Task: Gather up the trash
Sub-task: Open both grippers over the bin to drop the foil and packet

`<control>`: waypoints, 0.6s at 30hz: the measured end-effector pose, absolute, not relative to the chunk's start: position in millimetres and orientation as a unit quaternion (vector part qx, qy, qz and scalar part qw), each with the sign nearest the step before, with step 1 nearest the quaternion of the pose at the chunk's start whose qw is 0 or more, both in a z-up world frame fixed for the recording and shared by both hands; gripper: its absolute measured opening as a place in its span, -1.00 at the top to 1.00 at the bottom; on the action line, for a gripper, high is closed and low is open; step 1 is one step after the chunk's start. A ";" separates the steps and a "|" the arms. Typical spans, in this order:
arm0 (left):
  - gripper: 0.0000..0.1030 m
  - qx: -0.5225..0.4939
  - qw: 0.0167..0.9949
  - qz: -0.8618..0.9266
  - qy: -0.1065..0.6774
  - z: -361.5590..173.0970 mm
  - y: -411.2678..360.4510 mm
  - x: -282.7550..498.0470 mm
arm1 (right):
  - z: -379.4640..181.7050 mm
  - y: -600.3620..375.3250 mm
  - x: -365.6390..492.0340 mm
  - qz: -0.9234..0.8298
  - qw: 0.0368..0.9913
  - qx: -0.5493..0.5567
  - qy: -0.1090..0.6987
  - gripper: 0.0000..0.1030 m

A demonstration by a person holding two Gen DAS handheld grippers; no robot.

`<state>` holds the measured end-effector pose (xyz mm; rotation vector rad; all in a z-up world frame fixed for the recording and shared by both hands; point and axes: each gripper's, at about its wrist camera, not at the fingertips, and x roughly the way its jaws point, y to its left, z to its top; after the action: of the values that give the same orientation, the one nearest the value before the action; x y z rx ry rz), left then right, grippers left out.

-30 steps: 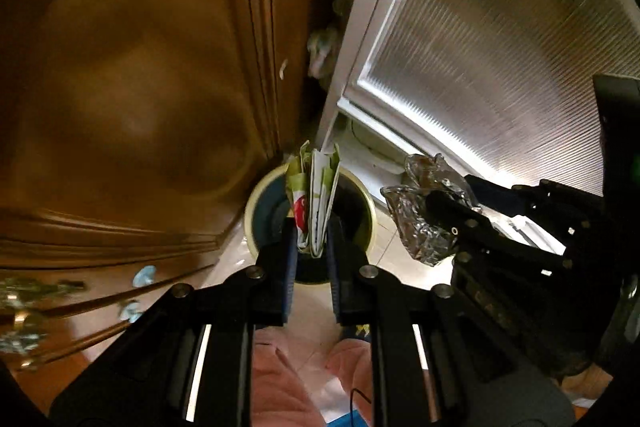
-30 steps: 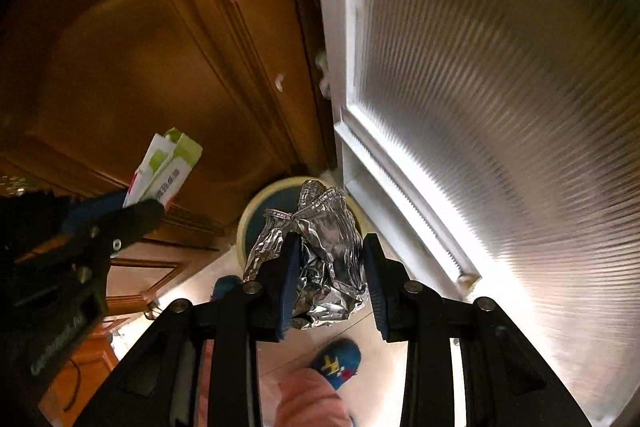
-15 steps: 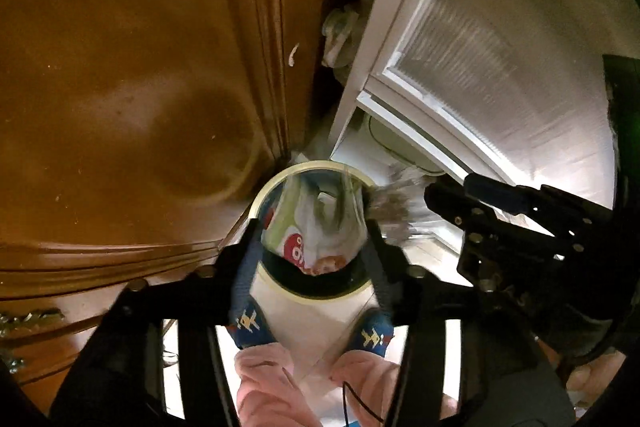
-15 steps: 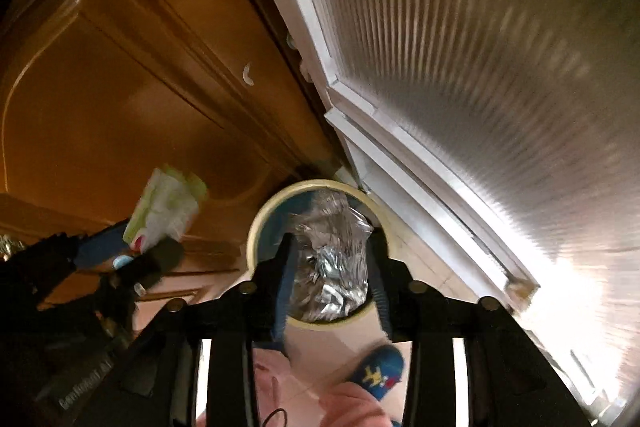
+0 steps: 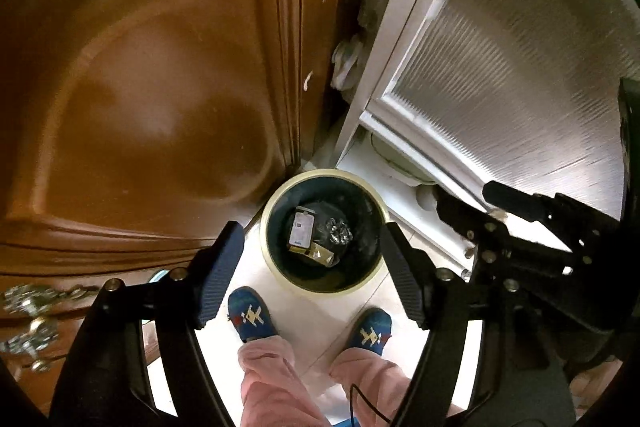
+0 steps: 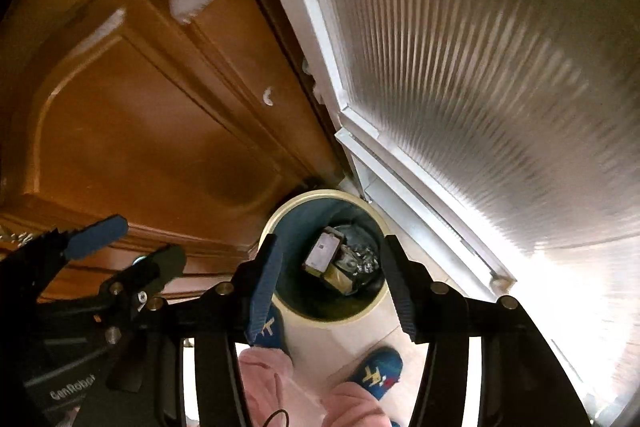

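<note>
Left gripper [image 5: 310,267], which a sec ago pinched a folded green-white wrapper [image 5: 302,231], now hangs w/ jaws opening & nothing btwn them; wrapper lies inside the cream-rimmed trash bin [image 5: 280,279]. Right gripper [image 6: 328,277] likewise: jaws opening, empty, its crumpled foil ball [image 6: 362,261] dropped beside the wrapper in the bin. Both pieces binned, so this drop looks done; hands free for more trash.

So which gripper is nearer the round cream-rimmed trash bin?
Hard to tell. Left gripper and right gripper, both opening and empty, hang above the bin.
</note>
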<state>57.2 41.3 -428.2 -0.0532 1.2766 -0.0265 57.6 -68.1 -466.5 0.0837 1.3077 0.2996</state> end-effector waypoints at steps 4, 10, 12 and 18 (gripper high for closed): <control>-0.32 -0.023 0.808 -0.014 0.588 -385.0 38.7 46.4 | -432.6 -66.3 47.7 0.145 0.786 0.028 0.601 -0.02; -0.32 -0.019 0.813 -0.018 0.582 -315.6 35.5 27.9 | -366.4 -67.7 32.0 0.167 0.796 0.008 0.582 -0.02; -0.32 -0.016 0.816 -0.023 0.577 -294.5 33.0 23.5 | -342.1 -71.0 26.0 0.172 0.804 0.000 0.569 -0.02; -0.32 0.020 0.843 -0.041 0.536 -222.8 18.6 14.2 | -265.3 -91.7 7.8 0.185 0.826 0.002 0.532 -0.02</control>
<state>14.2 18.6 -222.8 0.0420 1.1325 -0.0874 7.8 -91.7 -265.3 0.0037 1.1304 0.3922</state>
